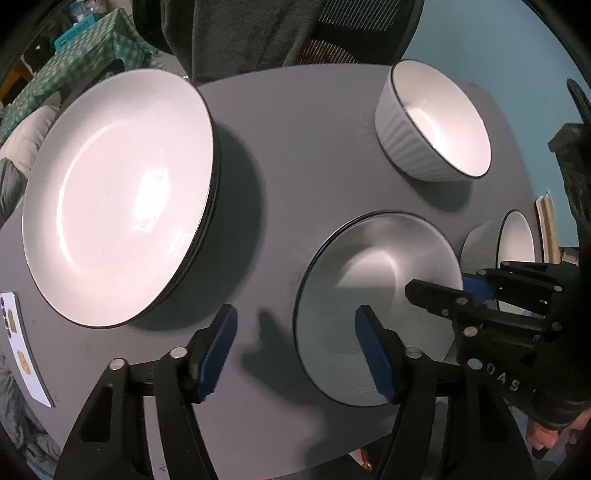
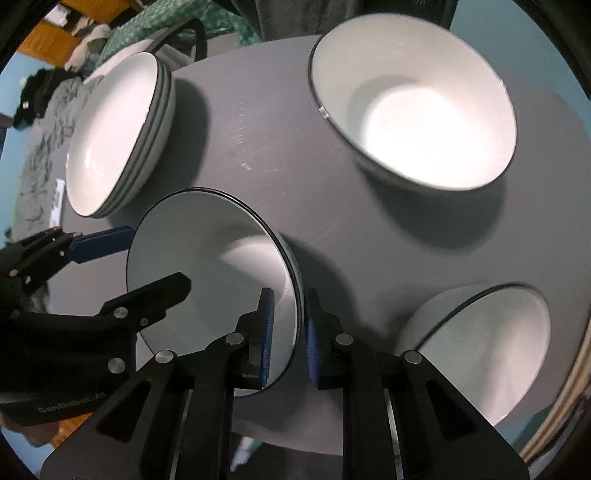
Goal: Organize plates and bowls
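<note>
A small white plate (image 1: 376, 295) (image 2: 207, 266) lies near the front of the grey round table (image 1: 295, 147). My right gripper (image 2: 290, 336) is shut on that plate's right rim, one pad inside and one outside; the left wrist view shows it (image 1: 437, 286) coming in from the right. My left gripper (image 1: 295, 343) (image 2: 159, 258) stands open astride the plate's left rim, and its pads do not press on it. A stack of large white plates (image 1: 118, 195) (image 2: 114, 136) sits at the left. Two white bowls stand apart: one at the back (image 1: 436, 122) (image 2: 424, 110), one at the right (image 1: 515, 240) (image 2: 487, 343).
A chair draped with dark cloth (image 1: 258, 33) stands behind the table. A green checked cloth (image 1: 92, 62) lies beyond the plates. A white card (image 1: 22, 339) rests at the table's left edge. Bare grey tabletop (image 2: 295, 147) separates the stack from the back bowl.
</note>
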Action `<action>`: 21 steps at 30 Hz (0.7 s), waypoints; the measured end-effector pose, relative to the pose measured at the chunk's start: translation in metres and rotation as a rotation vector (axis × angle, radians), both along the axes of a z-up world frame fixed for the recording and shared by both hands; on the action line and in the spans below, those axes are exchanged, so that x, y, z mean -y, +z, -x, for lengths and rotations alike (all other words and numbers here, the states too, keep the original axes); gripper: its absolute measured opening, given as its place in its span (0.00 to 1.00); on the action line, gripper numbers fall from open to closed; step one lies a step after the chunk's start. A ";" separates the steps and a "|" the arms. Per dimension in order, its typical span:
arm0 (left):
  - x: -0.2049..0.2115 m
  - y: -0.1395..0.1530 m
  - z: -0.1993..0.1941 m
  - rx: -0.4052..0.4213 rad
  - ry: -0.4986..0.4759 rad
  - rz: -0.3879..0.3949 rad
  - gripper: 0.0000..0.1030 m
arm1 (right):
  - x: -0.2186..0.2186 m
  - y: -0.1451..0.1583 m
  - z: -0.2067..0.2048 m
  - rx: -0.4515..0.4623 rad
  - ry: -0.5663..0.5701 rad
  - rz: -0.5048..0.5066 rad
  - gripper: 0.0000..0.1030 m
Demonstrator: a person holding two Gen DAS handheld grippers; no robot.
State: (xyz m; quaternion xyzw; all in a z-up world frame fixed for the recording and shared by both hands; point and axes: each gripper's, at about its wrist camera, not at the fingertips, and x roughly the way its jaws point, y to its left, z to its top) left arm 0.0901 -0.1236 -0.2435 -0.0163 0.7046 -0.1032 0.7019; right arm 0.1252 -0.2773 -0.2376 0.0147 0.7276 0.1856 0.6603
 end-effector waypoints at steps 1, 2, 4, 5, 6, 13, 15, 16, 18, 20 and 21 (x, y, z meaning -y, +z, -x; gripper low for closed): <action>-0.001 -0.002 0.000 -0.009 -0.001 0.000 0.57 | 0.002 0.000 0.000 -0.004 -0.015 -0.001 0.16; -0.001 -0.004 -0.001 -0.021 -0.004 -0.001 0.52 | 0.004 0.000 -0.001 -0.010 -0.032 -0.004 0.16; 0.002 -0.008 0.000 -0.025 -0.013 -0.003 0.50 | 0.010 0.000 -0.001 -0.025 -0.064 -0.015 0.16; 0.004 -0.008 0.001 -0.021 -0.021 -0.005 0.50 | 0.013 -0.001 -0.001 -0.032 -0.075 -0.020 0.16; 0.004 -0.009 0.001 -0.021 -0.025 -0.004 0.50 | 0.012 -0.003 0.002 -0.037 -0.084 -0.022 0.16; 0.012 -0.018 0.001 -0.058 -0.040 0.008 0.29 | 0.021 -0.015 0.005 -0.065 -0.113 -0.028 0.16; 0.013 -0.020 0.002 -0.068 -0.041 0.022 0.22 | 0.024 -0.016 0.006 -0.067 -0.125 -0.035 0.16; 0.014 -0.021 0.003 -0.070 -0.042 0.030 0.21 | 0.024 -0.017 0.008 -0.067 -0.128 -0.036 0.16; 0.015 -0.022 0.005 -0.075 -0.041 0.032 0.16 | 0.021 -0.021 0.004 -0.061 -0.124 -0.030 0.16; 0.016 -0.023 0.006 -0.074 -0.035 0.032 0.15 | 0.020 -0.023 0.004 -0.060 -0.125 -0.023 0.14; 0.013 -0.024 0.009 -0.072 -0.029 0.034 0.13 | 0.012 -0.026 0.000 -0.061 -0.126 -0.018 0.13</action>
